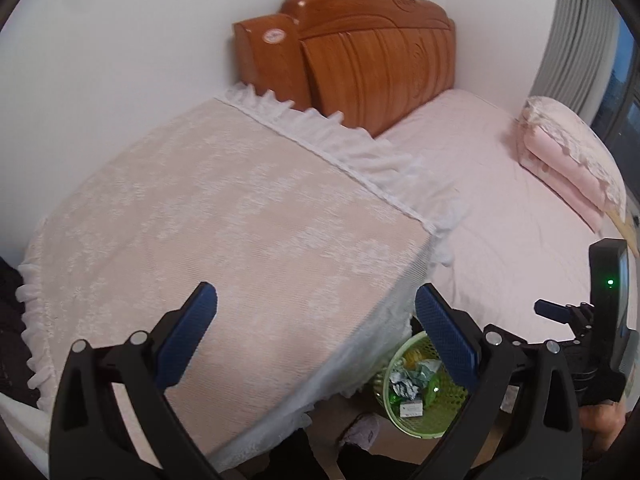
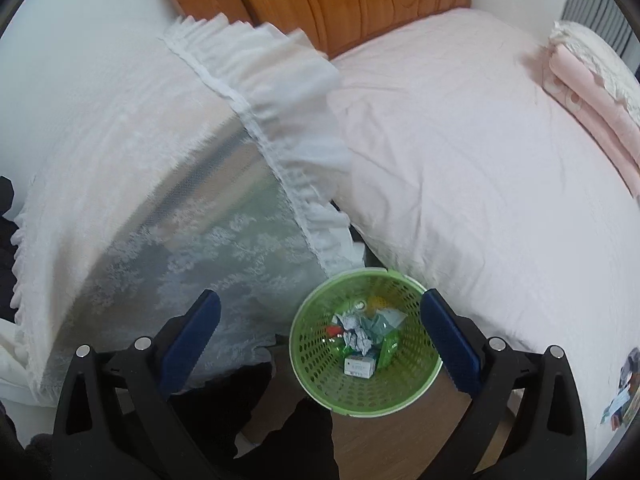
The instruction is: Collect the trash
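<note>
A green perforated basket (image 2: 320, 384) stands on the wood floor between the lace-covered table and the bed. Inside it lie crumpled paper (image 2: 358, 338), a small white box (image 2: 359, 366) and other scraps. My right gripper (image 2: 320, 336) hangs above the basket, open wide, with nothing between its blue pads. In the left wrist view the same basket (image 1: 424, 416) shows at the lower right, partly behind one finger. My left gripper (image 1: 316, 332) is open and empty over the corner of the lace cloth. The right gripper's body shows at that view's right edge.
A table under a white lace cloth (image 1: 192, 216) fills the left. The bed with a pink sheet (image 2: 480, 168) lies to the right, a folded pink blanket (image 1: 568, 160) on it. A wooden headboard (image 1: 360, 52) stands against the wall. Colourful scraps (image 2: 624, 396) lie on the bed's near edge.
</note>
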`<state>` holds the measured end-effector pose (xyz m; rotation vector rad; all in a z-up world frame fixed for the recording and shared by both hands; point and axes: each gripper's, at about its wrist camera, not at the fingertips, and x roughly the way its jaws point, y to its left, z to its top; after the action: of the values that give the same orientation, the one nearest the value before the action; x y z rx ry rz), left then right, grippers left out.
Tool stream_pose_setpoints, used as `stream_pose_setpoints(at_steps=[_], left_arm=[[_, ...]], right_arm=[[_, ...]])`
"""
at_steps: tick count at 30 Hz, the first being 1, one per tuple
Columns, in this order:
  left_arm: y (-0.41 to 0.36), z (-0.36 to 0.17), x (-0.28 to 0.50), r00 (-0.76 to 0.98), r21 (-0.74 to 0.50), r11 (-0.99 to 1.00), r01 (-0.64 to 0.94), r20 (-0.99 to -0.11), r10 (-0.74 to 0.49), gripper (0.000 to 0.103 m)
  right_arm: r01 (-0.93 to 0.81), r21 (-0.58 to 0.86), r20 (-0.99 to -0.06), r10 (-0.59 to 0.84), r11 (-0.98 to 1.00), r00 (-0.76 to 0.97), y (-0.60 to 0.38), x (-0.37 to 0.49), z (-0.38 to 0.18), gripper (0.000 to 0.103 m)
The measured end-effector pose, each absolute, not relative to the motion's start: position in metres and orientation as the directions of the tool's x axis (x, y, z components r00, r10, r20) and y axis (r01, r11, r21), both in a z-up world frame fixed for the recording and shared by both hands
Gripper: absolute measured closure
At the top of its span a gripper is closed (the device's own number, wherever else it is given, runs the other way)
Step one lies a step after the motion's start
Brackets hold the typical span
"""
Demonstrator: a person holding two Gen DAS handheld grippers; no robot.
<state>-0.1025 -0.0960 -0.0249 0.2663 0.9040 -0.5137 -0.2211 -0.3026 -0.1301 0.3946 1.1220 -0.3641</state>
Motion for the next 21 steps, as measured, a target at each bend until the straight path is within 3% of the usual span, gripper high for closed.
stream_pose_setpoints(at_steps=[9, 16, 21], left_arm=[[0.013, 0.063, -0.054, 0.754, 0.089, 0.97, 0.228, -0.647, -0.118, 0.008], [0.063, 0.134, -0.043, 0.855, 0.044, 0.994, 0.104, -0.514, -0.067, 0.008], [0.076, 0.14, -0.033, 0.859, 0.012, 0.999, 0.033, -0.512, -0.022, 0.008]], right_arm=[[0.264, 0.105, -0.802, -0.076, 0.959, 0.593, -0.234, -0.132, -0.008, 0.002], [0.172, 0.071, -0.625, -0.091, 0.982, 0.775, -0.19, -0.112, 0.104, 0.002], [0.173, -0.003, -0.579, -0.143, 0.985, 0.802, -0.163, -0.1, 0.13, 0.002]])
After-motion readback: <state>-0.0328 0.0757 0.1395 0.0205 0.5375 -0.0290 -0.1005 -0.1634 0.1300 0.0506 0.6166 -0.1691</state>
